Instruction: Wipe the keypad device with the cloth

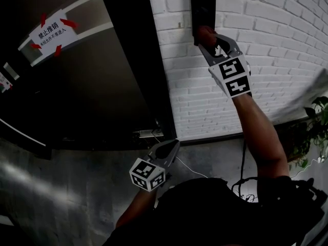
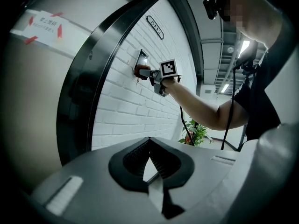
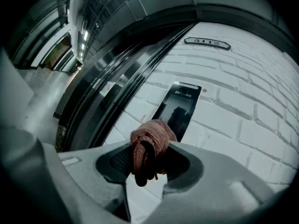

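So what's holding everything here is the white brick wall (image 1: 266,50) in front of me. The black keypad device (image 1: 203,9) is mounted flat on it, up high, with a small dark number plate (image 3: 207,42) fixed on the bricks above. A potted plant (image 1: 315,132) stands near the wall's foot.

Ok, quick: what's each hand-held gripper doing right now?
Left hand-held gripper: closed, nothing between its jaws.
Right hand-held gripper: closed on the cloth, at the keypad device.

Bare brick wall (image 1: 277,35) opens right of the keypad device (image 1: 202,9); door frame (image 1: 138,50) crowds its left.
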A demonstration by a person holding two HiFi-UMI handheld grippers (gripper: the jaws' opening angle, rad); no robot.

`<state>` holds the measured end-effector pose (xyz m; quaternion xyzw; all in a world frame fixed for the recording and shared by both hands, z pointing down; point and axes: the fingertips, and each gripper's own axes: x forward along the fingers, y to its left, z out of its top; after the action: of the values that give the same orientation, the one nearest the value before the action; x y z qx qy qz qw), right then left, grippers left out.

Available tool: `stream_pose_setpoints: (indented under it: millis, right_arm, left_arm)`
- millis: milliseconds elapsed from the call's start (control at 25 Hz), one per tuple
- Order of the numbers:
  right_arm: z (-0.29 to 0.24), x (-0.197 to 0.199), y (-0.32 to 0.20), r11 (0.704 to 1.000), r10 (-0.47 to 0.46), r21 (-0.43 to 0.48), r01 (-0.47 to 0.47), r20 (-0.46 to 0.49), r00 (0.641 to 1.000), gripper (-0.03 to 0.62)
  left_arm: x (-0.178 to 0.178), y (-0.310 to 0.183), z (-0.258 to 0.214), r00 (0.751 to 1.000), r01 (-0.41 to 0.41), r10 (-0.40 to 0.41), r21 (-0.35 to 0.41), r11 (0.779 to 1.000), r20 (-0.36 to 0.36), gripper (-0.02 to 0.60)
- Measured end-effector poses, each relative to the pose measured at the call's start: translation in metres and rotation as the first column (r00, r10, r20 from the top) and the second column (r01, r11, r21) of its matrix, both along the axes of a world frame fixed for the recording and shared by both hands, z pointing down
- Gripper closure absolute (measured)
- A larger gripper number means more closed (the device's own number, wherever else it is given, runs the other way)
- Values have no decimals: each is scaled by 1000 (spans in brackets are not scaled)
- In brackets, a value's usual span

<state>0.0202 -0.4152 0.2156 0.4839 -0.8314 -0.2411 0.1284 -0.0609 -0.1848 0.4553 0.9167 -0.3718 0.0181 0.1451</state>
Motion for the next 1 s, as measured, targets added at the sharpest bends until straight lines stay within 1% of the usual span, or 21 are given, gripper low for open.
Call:
stream_pose_setpoints:
  millis: [760,1000]
  right_arm:
    - [28,-1,1,993,-16,-114,18,16,1000,450]
    - [41,0,1,981,-27,-192,32,29,999,450]
  left_arm:
    - [-1,4,-2,1000,3,-3,7,1000,-6,565]
    - [-1,6,-2,1000,4,-4,11,1000,-3,565]
